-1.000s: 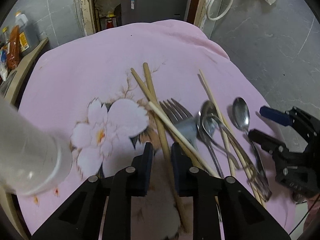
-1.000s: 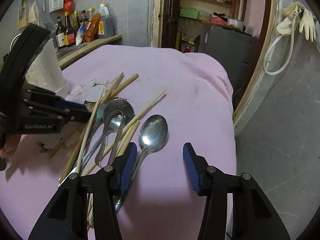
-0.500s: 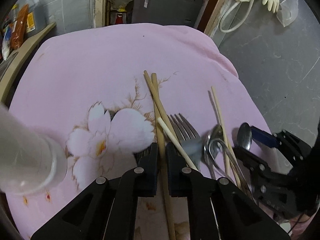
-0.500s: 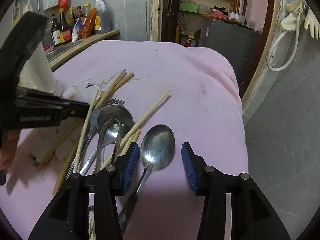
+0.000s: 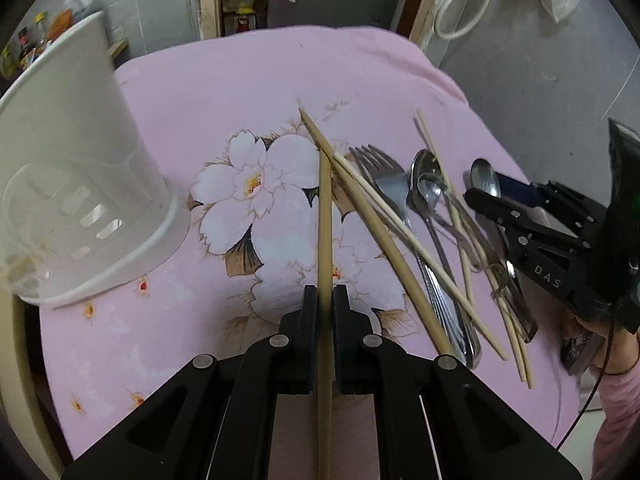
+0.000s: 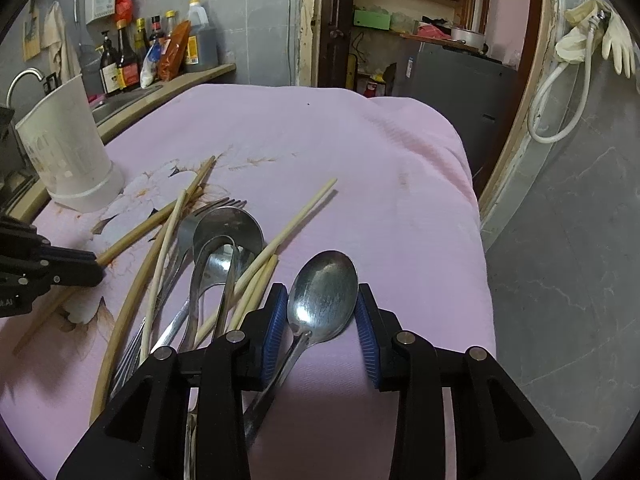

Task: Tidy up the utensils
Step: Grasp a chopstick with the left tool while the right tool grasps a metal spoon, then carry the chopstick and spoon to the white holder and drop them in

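My left gripper (image 5: pixel 325 300) is shut on a wooden chopstick (image 5: pixel 325 216) and holds it lifted above the pink flowered cloth (image 5: pixel 248 92). A white slotted utensil holder (image 5: pixel 76 184) stands at the left; it also shows in the right wrist view (image 6: pixel 64 148). A pile of chopsticks (image 5: pixel 384 232), a fork (image 5: pixel 384 176) and spoons (image 5: pixel 428 184) lies to the right. My right gripper (image 6: pixel 322 316) is open, its blue pads (image 6: pixel 274 324) on either side of a steel spoon (image 6: pixel 324 292) lying on the cloth.
The cloth-covered table ends at the right, with grey floor (image 6: pixel 560 280) beyond. A counter with bottles (image 6: pixel 160 52) and a sink lies behind the holder. A doorway and a grey fridge (image 6: pixel 460 76) stand at the back.
My left gripper closed on the chopstick and lifted it, swinging toward the holder. My right gripper moved forward so the spoon's bowl sits between its pads, which narrowed.
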{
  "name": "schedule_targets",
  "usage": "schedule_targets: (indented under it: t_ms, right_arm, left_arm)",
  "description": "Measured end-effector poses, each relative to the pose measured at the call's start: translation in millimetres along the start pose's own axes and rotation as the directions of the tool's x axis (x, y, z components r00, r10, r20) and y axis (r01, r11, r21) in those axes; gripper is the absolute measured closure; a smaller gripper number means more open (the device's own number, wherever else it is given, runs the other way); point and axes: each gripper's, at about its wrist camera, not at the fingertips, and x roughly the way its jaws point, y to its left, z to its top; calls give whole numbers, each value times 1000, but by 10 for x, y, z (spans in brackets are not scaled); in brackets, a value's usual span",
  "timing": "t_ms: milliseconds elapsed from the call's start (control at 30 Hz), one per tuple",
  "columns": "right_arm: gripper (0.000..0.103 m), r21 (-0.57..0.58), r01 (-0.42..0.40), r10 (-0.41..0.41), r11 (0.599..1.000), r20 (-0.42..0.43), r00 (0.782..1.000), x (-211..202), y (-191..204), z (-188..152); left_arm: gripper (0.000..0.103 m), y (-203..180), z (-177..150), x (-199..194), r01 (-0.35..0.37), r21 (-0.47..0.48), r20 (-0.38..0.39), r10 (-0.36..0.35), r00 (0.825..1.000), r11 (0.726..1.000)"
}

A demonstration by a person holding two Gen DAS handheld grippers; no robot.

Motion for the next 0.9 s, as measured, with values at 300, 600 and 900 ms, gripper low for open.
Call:
schedule_targets:
  t_ms: [300,600,900]
  right_arm:
    - [68,3,14,-14,1000,-14,1000,41,26,4]
    - [73,-23,-7,9,1000,60,998,-132,75,-58]
    - [74,-94,59,-23,994,350,936,-704,269,-239]
  left_arm:
    - [94,-59,337,164,-9,45,-75,12,997,999]
    - [98,20,-82,-103,-13,-51,38,15,999,999]
    - [98,100,-728,-834,68,-123,457,-4,890,990]
